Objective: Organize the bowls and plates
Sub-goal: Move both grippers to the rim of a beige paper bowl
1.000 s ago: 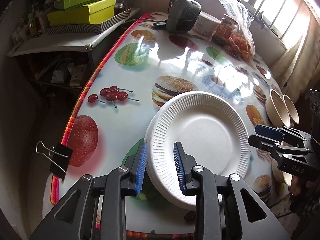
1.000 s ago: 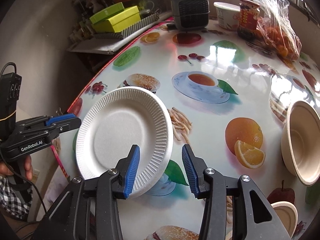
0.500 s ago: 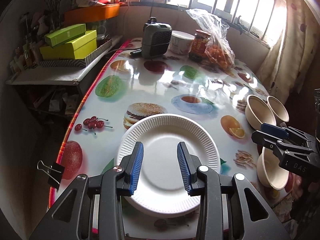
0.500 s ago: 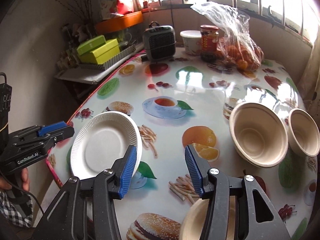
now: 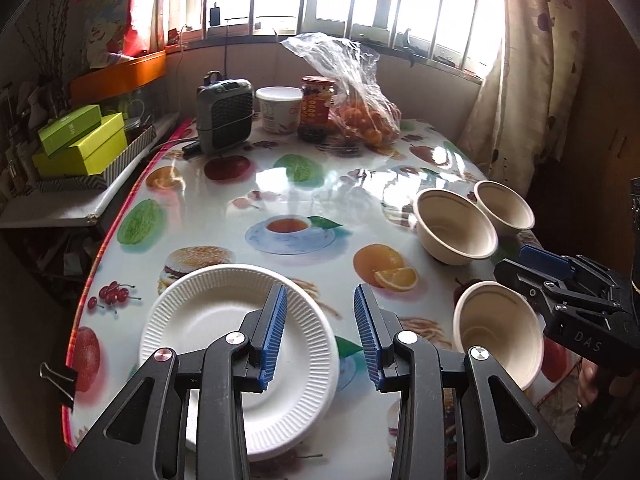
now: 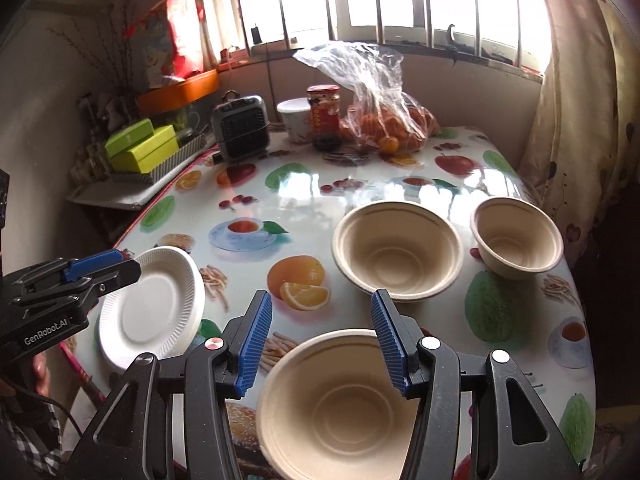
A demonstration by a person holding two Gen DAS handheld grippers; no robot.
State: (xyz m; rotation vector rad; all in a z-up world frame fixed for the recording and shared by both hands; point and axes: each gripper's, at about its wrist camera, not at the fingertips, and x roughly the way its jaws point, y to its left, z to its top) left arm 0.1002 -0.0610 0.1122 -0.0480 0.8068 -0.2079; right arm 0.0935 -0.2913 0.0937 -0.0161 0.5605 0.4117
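Observation:
A white paper plate stack (image 5: 224, 332) lies at the table's near left edge; it also shows in the right wrist view (image 6: 152, 312). My left gripper (image 5: 320, 336) is open and empty, held above the plate's right side. Three beige bowls stand on the right: a near one (image 6: 336, 404), a large middle one (image 6: 396, 252) and a small far one (image 6: 518, 236). My right gripper (image 6: 322, 338) is open and empty, just above the near bowl's far rim. In the left wrist view the near bowl (image 5: 496, 328) sits under the right gripper's body.
At the table's far end stand a grey fan heater (image 5: 224, 112), a white tub (image 5: 279, 110), a red jar (image 5: 318, 106) and a bag of oranges (image 5: 360, 116). Green boxes (image 5: 80, 144) sit on a side shelf at left. A binder clip (image 5: 60, 376) grips the near left edge.
Both grippers have pulled back and risen from the plate, empty. The left has swung right of the plate; the right has moved over to the near bowl.

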